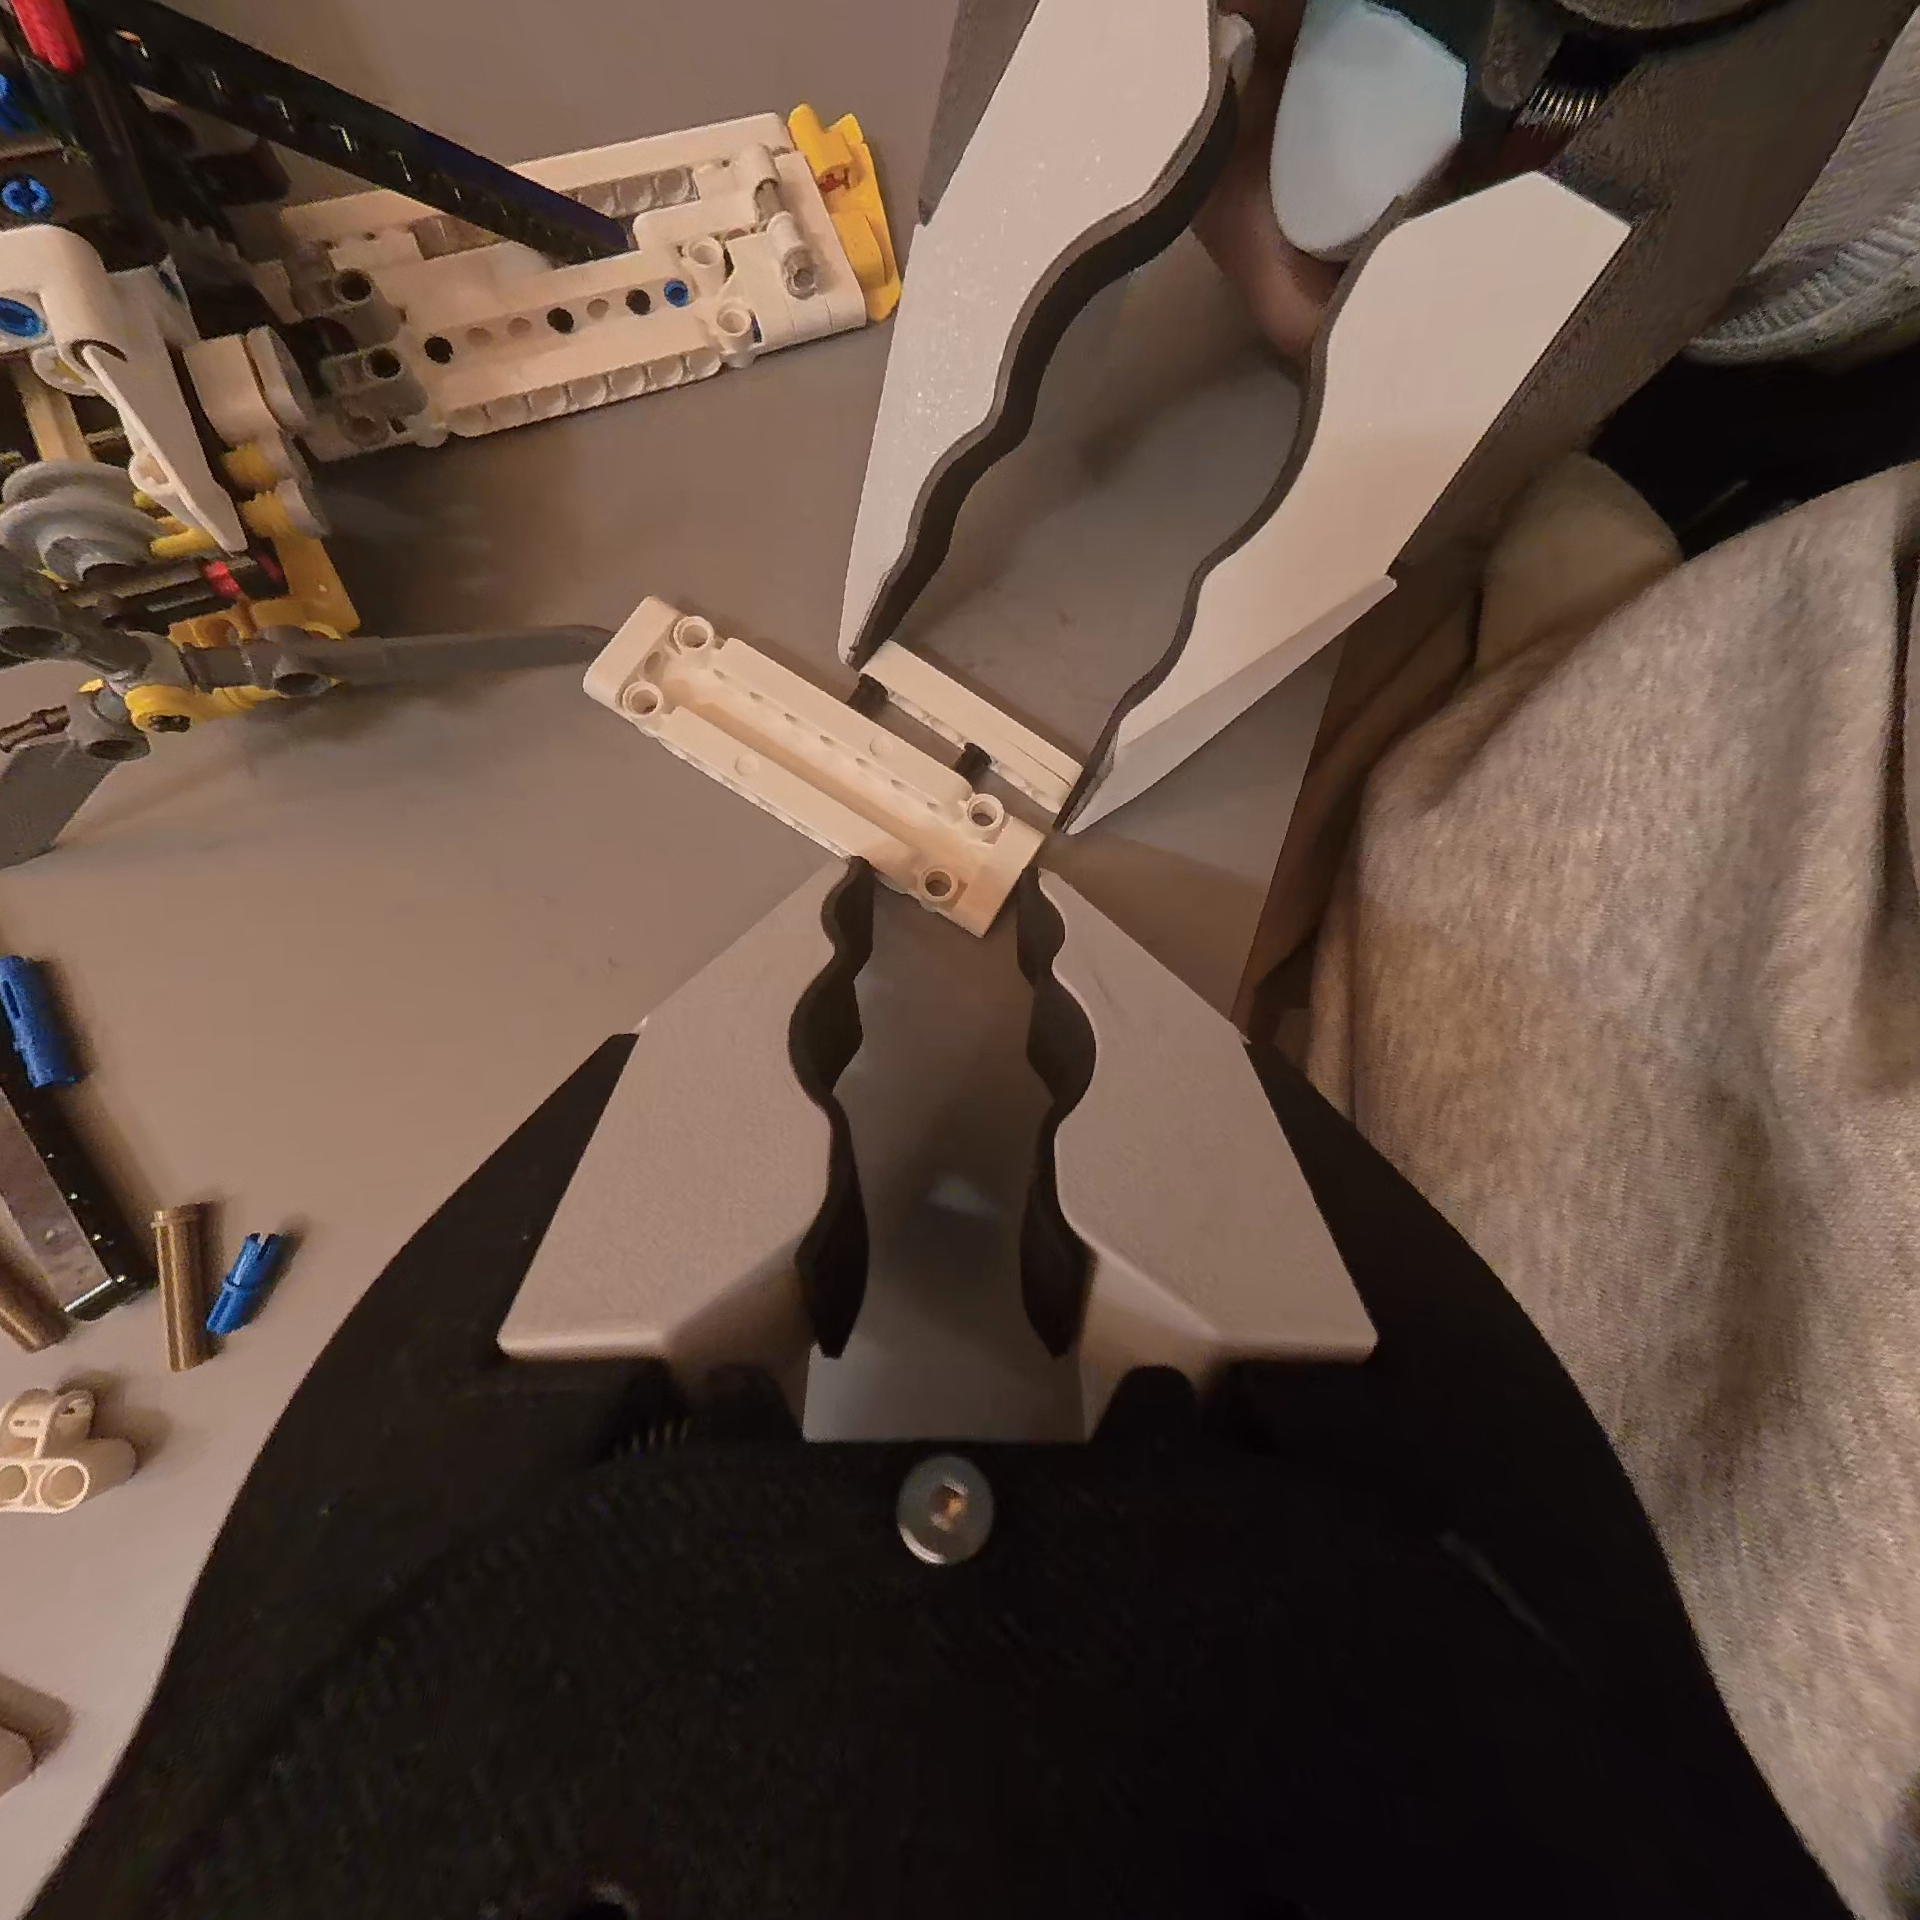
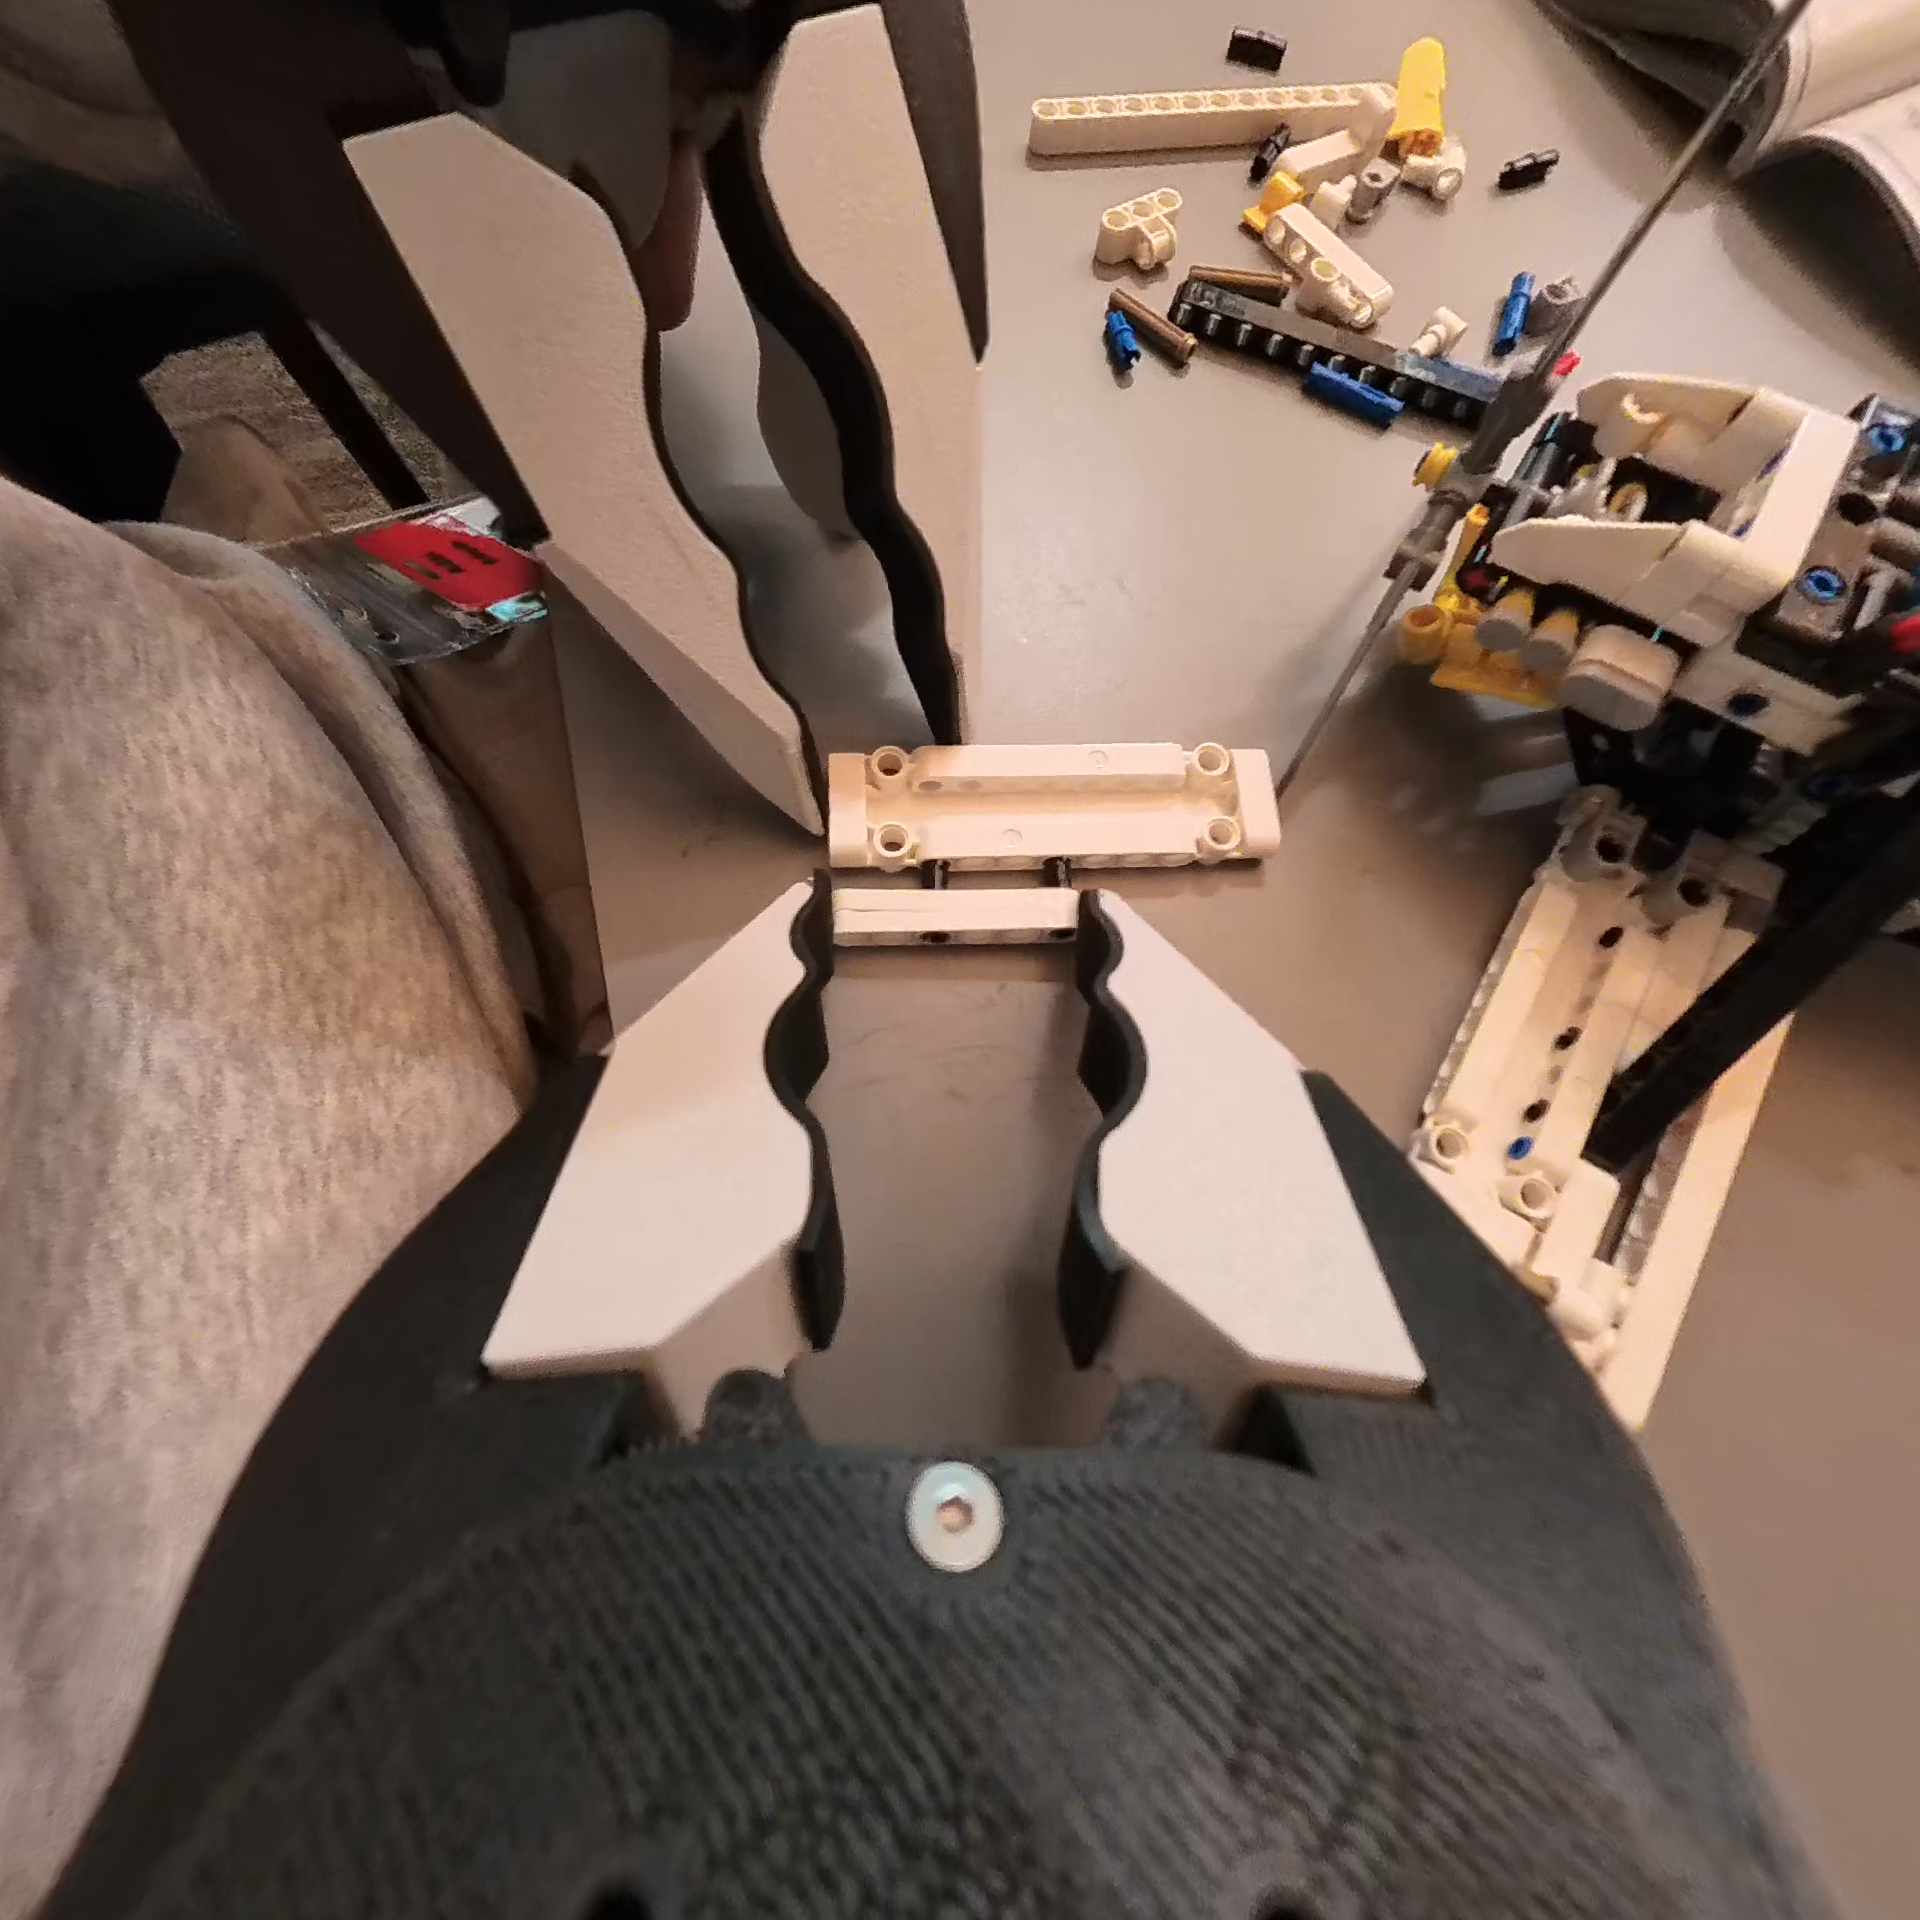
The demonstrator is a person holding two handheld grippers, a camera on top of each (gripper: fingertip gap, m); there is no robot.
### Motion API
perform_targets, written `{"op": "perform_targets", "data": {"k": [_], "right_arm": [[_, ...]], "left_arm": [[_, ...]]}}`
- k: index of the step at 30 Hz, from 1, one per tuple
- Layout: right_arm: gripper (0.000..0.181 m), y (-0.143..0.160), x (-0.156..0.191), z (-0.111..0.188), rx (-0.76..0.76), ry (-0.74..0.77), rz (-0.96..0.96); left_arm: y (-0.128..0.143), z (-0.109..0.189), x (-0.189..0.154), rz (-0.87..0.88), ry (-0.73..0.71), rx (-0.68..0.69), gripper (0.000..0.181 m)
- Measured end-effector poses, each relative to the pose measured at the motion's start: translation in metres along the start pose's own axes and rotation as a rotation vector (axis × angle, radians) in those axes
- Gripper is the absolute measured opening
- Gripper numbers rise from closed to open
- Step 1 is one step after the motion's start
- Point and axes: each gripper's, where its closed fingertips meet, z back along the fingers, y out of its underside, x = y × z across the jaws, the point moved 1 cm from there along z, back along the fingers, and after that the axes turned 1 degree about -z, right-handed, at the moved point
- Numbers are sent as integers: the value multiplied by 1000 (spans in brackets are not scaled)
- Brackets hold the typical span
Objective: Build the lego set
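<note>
A white flat panel point(image 1: 810, 758) with round holes is held above the grey table. My left gripper point(image 1: 940, 883) is shut on its near end. A short white beam point(image 1: 966, 717) lies along the panel's far side, joined to it by two black pins point(image 1: 871, 691) with a small gap between. My right gripper point(image 1: 966, 738) comes in from the top and is shut on that beam. In the right wrist view my right gripper point(image 2: 954, 904) grips the beam point(image 2: 951, 920), the panel point(image 2: 1049, 805) lies just beyond, and the left gripper point(image 2: 883, 779) holds the panel's left end.
A part-built white, yellow and black model point(image 1: 156, 416) point(image 2: 1662, 582) stands on the table with a long white frame point(image 1: 623, 291). Loose beams and pins point(image 2: 1299, 260) lie behind, more pins point(image 1: 244, 1283) at the left. A person's grey garment point(image 1: 1610, 1039) borders the table edge. Only a small space, under 4 cm, lies between the two pairs of fingers.
</note>
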Motion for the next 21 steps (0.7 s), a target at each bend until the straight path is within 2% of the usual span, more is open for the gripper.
{"op": "perform_targets", "data": {"k": [10, 21], "right_arm": [[46, 0, -2, 0, -10, -61, 72], [47, 0, -2, -2, 0, -157, 51]], "left_arm": [[0, 0, 1, 2, 15, -5, 25], [-1, 0, 1, -20, 8, -2, 25]]}}
